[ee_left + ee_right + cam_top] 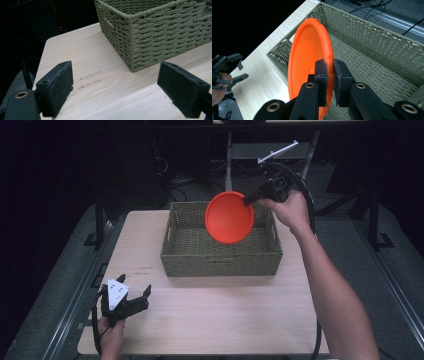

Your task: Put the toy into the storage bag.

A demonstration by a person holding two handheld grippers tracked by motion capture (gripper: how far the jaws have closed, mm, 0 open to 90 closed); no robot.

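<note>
The right tongs (330,75) clamp the rim of an orange plate (308,57), held on edge above the basket (172,251). It looks light, stiff, slick; rim grip suits. Left tongs (131,296) gape near the worktop's (220,315) front-left corner.

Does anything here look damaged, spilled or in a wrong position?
Nothing stands out. The right gripper holds the orange plate by its rim, tilted on edge above the woven basket. The left gripper rests open near the table corner. No damage or spill shows.
</note>
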